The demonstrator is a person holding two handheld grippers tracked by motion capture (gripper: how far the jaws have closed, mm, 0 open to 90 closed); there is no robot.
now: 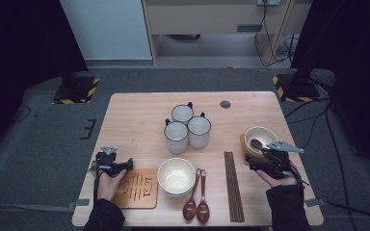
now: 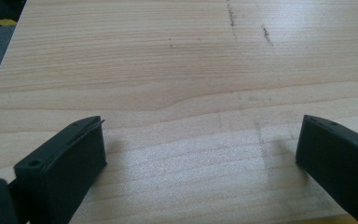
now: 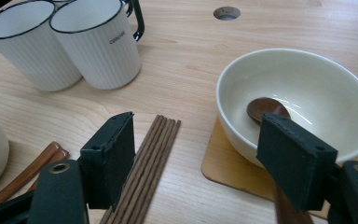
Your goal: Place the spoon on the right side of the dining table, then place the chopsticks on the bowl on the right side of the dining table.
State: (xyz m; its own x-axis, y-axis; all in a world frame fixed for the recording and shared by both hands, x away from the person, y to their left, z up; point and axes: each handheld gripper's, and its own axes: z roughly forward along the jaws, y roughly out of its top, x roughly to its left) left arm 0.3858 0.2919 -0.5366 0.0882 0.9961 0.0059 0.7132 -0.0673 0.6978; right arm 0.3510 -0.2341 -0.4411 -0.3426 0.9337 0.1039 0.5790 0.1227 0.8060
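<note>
High view: the right tongs (image 1: 265,155) sit at the near rim of a cream bowl (image 1: 261,137) on a wooden coaster (image 1: 244,147) at the bench's (image 1: 139,120) right side, a brown spoon (image 1: 256,144) lying inside the bowl; the left tongs (image 1: 120,166) rest near the left edge beside an engraved wooden coaster (image 1: 137,188); a stack of bowls (image 1: 176,176), two spare spoons (image 1: 196,204), a bundle of chopsticks (image 1: 233,185) and three mugs (image 1: 187,127) lie between. Left gripper view: the left tongs (image 2: 200,149) stand spread over bare wood, holding nothing. Right gripper view: the right tongs (image 3: 205,154) stand spread, no pad seen pressing on anything; the spoon (image 3: 266,109) rests with its head in the bowl (image 3: 303,88) and its handle running over the rim, behind the right-hand jaw, so contact there cannot be told. Judged risks: a jaw nudging the rim could slide the bowl off its coaster (image 3: 228,170) or tip it; a careless withdrawal could drag the handle and flick the spoon out; a sweep leftward could scatter the chopsticks (image 3: 144,172).
</note>
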